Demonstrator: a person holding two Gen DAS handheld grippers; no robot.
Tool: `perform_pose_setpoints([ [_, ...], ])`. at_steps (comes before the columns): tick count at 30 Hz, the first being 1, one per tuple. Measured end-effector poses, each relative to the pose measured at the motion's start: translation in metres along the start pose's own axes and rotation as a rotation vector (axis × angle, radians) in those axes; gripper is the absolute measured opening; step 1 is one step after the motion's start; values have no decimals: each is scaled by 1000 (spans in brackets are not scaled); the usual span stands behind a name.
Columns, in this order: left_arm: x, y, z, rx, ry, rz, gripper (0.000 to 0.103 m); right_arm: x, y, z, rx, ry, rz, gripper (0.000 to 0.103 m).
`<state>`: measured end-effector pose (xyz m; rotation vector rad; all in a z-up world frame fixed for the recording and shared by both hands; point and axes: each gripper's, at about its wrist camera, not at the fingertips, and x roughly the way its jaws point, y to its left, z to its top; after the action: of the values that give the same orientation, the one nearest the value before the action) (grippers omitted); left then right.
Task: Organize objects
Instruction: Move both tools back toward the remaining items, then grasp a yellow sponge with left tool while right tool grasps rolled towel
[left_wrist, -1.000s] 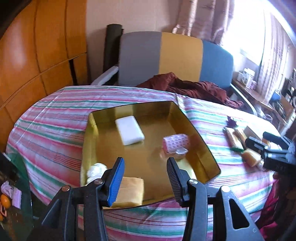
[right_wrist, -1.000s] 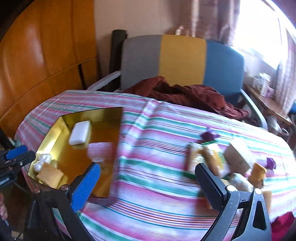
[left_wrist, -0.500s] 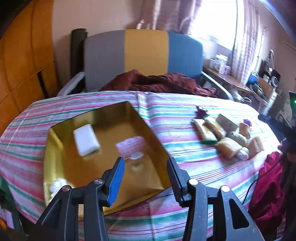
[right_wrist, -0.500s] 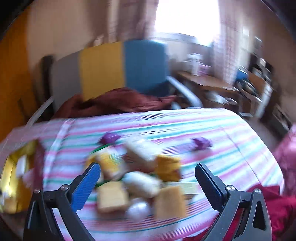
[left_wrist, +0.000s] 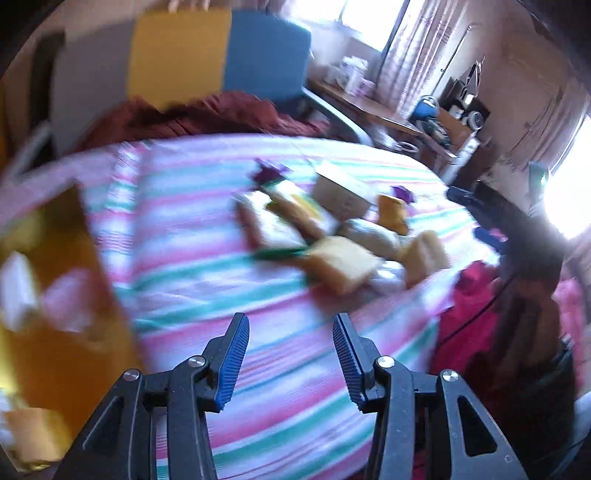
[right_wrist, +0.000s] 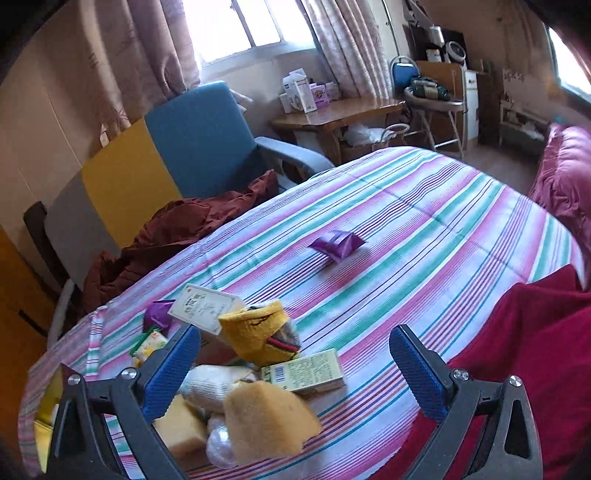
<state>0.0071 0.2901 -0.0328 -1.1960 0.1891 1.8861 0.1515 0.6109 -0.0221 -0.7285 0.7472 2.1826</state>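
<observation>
A pile of small items lies on the striped tablecloth (right_wrist: 424, 229). It holds a yellow sponge (right_wrist: 269, 421), a folded yellow cloth (right_wrist: 258, 332), a green-and-white box (right_wrist: 306, 373), a beige box (right_wrist: 203, 306) and a white roll (right_wrist: 210, 384). A purple sachet (right_wrist: 338, 245) lies apart, farther out. My right gripper (right_wrist: 295, 354) hangs open just above the pile, gripping nothing. In the blurred left wrist view the pile (left_wrist: 340, 236) sits ahead and to the right. The gold tray (left_wrist: 55, 332) with a white block is at the left. My left gripper (left_wrist: 291, 354) is open and empty over bare cloth.
A grey, yellow and blue armchair (right_wrist: 166, 158) with a maroon cloth (right_wrist: 177, 229) on it stands behind the table. Red fabric (right_wrist: 535, 350) covers the table's near right edge. A wooden desk (right_wrist: 332, 110) with boxes and a pink cushion (right_wrist: 565, 173) are beyond.
Both views have swung right, from the gold tray toward the pile of items. The right gripper has rolled and now sits close over the pile. Both grippers' jaws keep the same width.
</observation>
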Motion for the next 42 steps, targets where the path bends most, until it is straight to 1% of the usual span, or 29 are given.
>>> perform_pose_setpoints([
  [1,9,-4,4,-7,18,-19,48,1,1,-1,-6,2,5,103],
  [2,16,-8,6,-14,27,-22,48,2,4,-1,-15,8,13,103],
  [5,38,-16,19,-78,75,-65,48,4,10,-4,-35,20,37,103],
  [7,52,-21,25,-104,90,-77,51,6,11,-4,-41,25,51,103],
  [9,65,-23,28,-134,110,-71,51,7,11,-4,-41,30,61,103],
  [11,77,-24,31,-186,130,-92,56,7,9,-3,-29,35,71,103],
  [13,87,-23,35,-234,140,-80,65,8,6,-3,-13,40,81,103],
  [15,92,-23,39,-266,132,-79,69,7,3,-2,2,37,84,103],
  [18,101,-26,46,-294,132,-65,73,7,-1,-1,20,38,87,103],
  [20,110,-30,52,-305,143,-49,73,6,-2,0,30,34,88,103],
  [21,114,-31,55,-305,145,-47,73,6,-3,0,33,32,88,103],
  [24,128,-39,60,-287,159,-7,73,8,-4,1,40,41,91,103],
  [26,135,-43,60,-268,164,29,73,9,-3,1,37,46,91,103],
  [28,137,-42,57,-247,159,47,71,9,-3,1,31,47,91,103],
  [29,139,-40,55,-241,164,46,72,10,-4,1,31,48,90,103],
  [30,140,-35,51,-252,173,28,72,10,-5,1,34,50,91,103],
  [32,135,-30,44,-254,145,4,67,13,-6,1,39,60,91,103],
  [33,134,-30,43,-246,146,1,64,14,-6,1,40,65,88,103],
  [36,128,-31,36,-192,154,-11,58,14,-6,1,39,67,91,103],
  [38,121,-29,32,-146,157,-31,57,13,-5,1,30,63,88,103],
  [42,106,-18,25,-107,139,-10,54,17,-3,-1,26,87,109,103],
])
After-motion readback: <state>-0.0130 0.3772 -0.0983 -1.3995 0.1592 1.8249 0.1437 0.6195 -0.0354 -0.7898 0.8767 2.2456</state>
